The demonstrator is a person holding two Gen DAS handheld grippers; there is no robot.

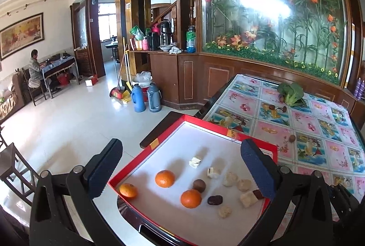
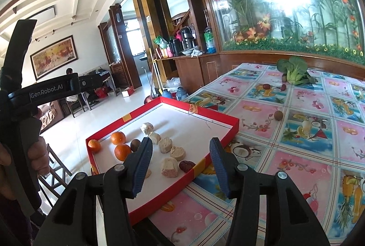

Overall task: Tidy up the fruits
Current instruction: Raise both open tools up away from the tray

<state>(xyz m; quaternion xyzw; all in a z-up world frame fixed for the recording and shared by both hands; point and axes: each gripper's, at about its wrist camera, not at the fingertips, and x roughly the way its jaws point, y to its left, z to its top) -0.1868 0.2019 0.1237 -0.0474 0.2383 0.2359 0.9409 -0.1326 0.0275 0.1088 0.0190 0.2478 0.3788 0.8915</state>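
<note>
So the fruit's mostly sitting in the red tray [image 2: 214,150] with the white floor. Three oranges [image 1: 164,178] are bunched at the tray's left end, one tucked right into the corner, and a brown round fruit [image 1: 199,185] sits just beside them. A string of pale crumbly chunks [image 2: 169,167] runs across the middle, and a dark reddish date-looking piece [image 2: 186,165] lies near the tray's right wall. Can't really tell what the pale chunks are from these views, could be cake or some peeled fruit.

Out on the surface [image 2: 303,154], which has a colourful fruit-print cloth, one small brown fruit [image 2: 278,114] sits alone beyond the tray. Further back a leafy green vegetable [image 2: 294,72] lies with a couple of small dark red fruits [image 2: 266,86] near it.

The left gripper [image 1: 182,174] hangs over the tray with its jaws spread wide and nothing between them. The right gripper [image 2: 181,166] is over the tray's near right edge, jaws released too, gripping nothing; the pale chunks and the date just show through the gap. The hand [image 2: 37,154] holding the left gripper shows at the left of the right wrist view.
</note>
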